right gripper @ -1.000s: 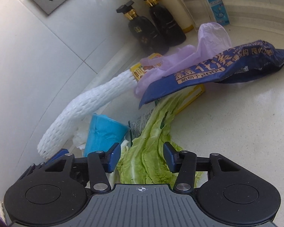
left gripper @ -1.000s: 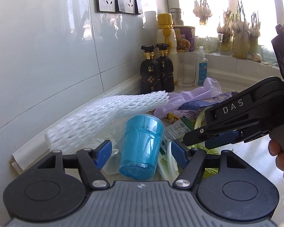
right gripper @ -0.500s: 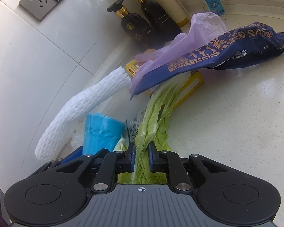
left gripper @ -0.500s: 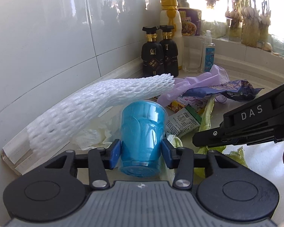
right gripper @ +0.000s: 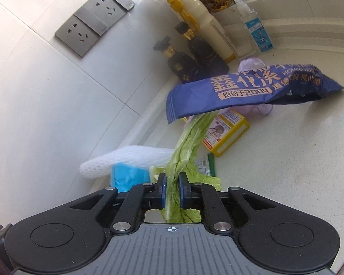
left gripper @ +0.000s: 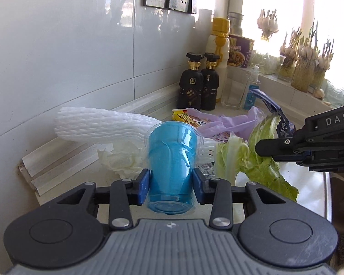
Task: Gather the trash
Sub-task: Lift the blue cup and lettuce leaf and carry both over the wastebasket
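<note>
Trash: blue plastic cup [left gripper: 170,160] clamped in your left hand-held gripper [left gripper: 170,183] | cabbage leaf [right gripper: 183,155] pinched in your right hand-held gripper [right gripper: 172,189] | foam net [left gripper: 103,126], blue wrapper [right gripper: 240,89], yellow box [right gripper: 227,133] left on worktop [right gripper: 286,171].

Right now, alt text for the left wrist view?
The left gripper is clamped on a blue plastic cup above a littered kitchen counter. At right, the right gripper holds up a cabbage leaf; white foam netting and a purple glove lie behind.
</note>
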Demonstrator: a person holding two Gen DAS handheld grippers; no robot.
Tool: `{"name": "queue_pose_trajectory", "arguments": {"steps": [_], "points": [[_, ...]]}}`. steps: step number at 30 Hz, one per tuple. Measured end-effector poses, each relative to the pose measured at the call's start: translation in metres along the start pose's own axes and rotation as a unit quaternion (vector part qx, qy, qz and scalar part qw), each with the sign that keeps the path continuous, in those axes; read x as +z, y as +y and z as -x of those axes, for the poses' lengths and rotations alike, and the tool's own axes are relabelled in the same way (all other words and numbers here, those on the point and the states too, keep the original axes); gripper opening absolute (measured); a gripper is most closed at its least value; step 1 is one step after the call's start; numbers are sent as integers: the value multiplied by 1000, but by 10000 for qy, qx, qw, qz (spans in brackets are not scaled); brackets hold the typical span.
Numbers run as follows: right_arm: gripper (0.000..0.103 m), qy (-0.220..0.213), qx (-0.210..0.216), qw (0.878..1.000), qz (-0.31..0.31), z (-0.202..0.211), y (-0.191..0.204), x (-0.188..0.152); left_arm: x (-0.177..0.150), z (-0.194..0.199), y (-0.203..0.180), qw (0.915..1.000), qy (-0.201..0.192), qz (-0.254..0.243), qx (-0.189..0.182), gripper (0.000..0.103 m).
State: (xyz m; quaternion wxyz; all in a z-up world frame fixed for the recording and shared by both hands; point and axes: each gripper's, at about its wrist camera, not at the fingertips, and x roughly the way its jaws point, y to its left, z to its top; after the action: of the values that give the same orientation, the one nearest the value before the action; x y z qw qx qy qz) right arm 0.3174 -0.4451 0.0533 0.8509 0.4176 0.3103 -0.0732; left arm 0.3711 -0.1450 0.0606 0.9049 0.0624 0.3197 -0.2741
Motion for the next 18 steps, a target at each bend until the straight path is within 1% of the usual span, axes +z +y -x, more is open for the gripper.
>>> {"name": "queue_pose_trajectory", "arguments": {"steps": [3,11,18], "points": [[11,-155,77,9998,51,18,10,3,1,11,1,9998,-58,143,-109,36],[10,-449,352,9983,92,56,26,7,5,40,2,9988,-197,295,-330,35],[10,-617,512,9966,189,84,38,5,4,56,-1,9985,-321,277,-352,35]]}}
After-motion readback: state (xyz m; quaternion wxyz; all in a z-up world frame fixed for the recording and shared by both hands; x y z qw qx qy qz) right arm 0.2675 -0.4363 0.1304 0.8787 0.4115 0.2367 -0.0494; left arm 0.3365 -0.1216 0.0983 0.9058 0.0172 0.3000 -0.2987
